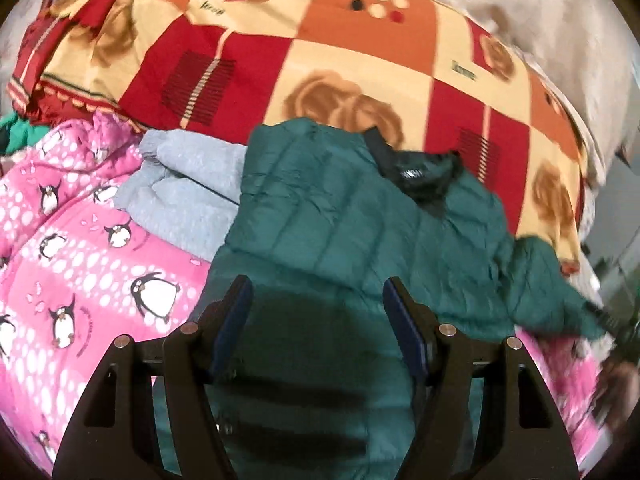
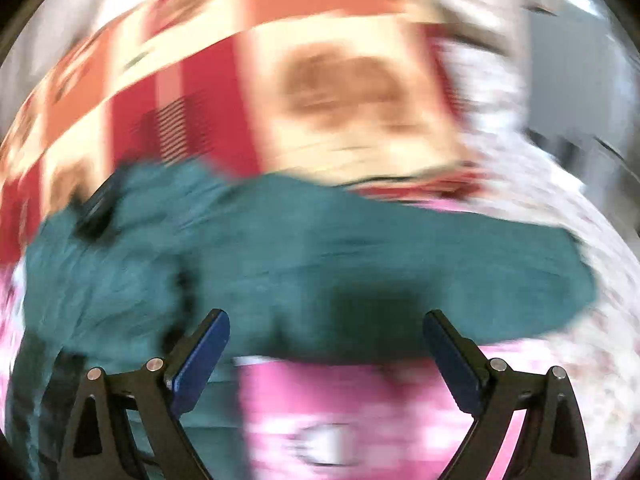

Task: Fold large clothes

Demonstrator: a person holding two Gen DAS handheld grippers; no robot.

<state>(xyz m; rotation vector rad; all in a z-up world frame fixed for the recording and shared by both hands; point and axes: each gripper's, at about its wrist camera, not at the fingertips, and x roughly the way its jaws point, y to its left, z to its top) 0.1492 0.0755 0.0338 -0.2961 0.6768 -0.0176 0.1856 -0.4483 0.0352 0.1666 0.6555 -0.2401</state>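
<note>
Fingers (image 2: 216,344) sharp; jacket (image 2: 320,248) blurred.

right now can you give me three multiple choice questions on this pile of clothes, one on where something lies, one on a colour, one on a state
1. What lies directly left of the green jacket in the left wrist view?
A. a grey garment
B. a white towel
C. a black shoe

2. What colour is the penguin cloth?
A. blue
B. pink
C. yellow

3. How do the jaws of the left gripper stand?
A. clamped on the jacket
B. shut on nothing
C. apart, holding nothing

Answers:
1. A, the grey garment lies against the jacket's left edge.
2. B, its ground is pink with white dots.
3. C, the blue pads stand wide apart, the jacket showing behind the gap.
</note>
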